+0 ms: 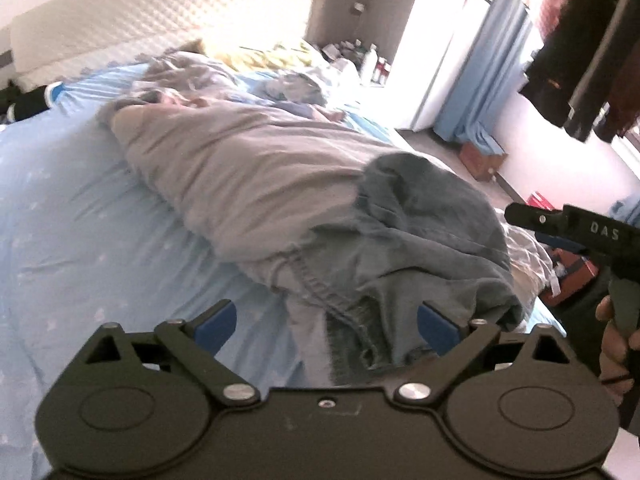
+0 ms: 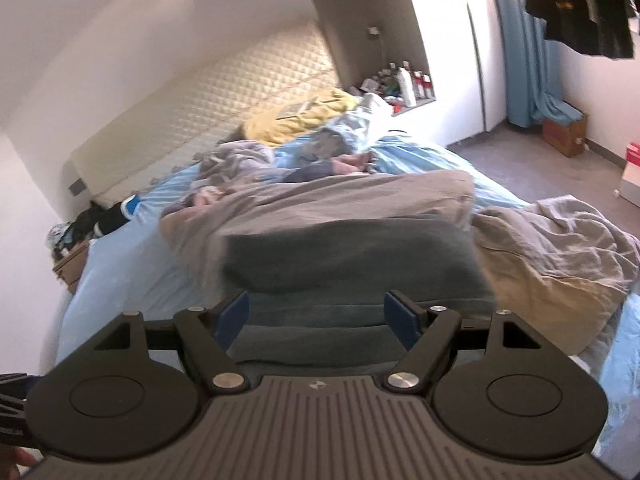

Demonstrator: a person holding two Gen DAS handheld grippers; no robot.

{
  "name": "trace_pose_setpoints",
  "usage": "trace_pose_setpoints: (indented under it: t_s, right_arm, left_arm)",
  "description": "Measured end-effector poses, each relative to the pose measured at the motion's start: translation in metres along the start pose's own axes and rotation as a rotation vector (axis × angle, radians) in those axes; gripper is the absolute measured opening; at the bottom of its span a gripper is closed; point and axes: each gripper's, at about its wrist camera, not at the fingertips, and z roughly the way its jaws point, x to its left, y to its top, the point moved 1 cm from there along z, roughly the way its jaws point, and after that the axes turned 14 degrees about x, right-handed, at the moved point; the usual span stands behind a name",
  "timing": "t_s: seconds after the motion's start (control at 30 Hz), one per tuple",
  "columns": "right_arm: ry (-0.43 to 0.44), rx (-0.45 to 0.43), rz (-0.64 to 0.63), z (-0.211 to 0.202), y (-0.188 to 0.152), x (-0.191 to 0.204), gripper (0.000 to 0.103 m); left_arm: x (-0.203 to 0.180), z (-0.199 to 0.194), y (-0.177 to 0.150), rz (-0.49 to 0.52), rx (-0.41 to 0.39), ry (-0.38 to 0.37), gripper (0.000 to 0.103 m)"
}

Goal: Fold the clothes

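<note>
Our left tool (image 1: 326,326) and right tool (image 2: 316,318) both hang wide open, gripping nothing, above the dark teal garment (image 1: 424,256). It lies folded on a grey duvet (image 1: 248,168) by the bed's (image 1: 80,216) near edge; bare blue sheet spreads left of it.

"DAS", perhaps part of a longer word, on the right gripper (image 1: 516,216)

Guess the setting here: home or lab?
Almost certainly a home bedroom: a bed with a light blue sheet, a quilted headboard, and clothes hanging beside blue curtains.
</note>
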Motion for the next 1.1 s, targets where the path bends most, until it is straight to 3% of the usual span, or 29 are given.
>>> trace_pose_setpoints:
  t_s: [0.43, 0.7, 0.93, 1.1]
  right_arm:
    - [0.059, 0.026, -0.163, 0.0, -0.035, 0.117, 0.077]
    - [0.072, 0.006, -0.204, -0.013, -0.092, 0.222, 0.077]
    - [0.072, 0.052, -0.219, -0.011, -0.166, 0.315, 0.078]
    - [0.081, 0.108, -0.241, -0.02, -0.193, 0.353, 0.08]
  left_arm:
    - [0.102, -0.08, -0.053, -0.136, -0.115, 0.116, 0.099]
    - [0.185, -0.137, -0.115, -0.073, -0.212, 0.218, 0.099]
    - [0.269, -0.161, -0.169, -0.088, -0.151, 0.249, 0.099]
    - [0.302, -0.186, -0.192, -0.143, -0.143, 0.257, 0.099]
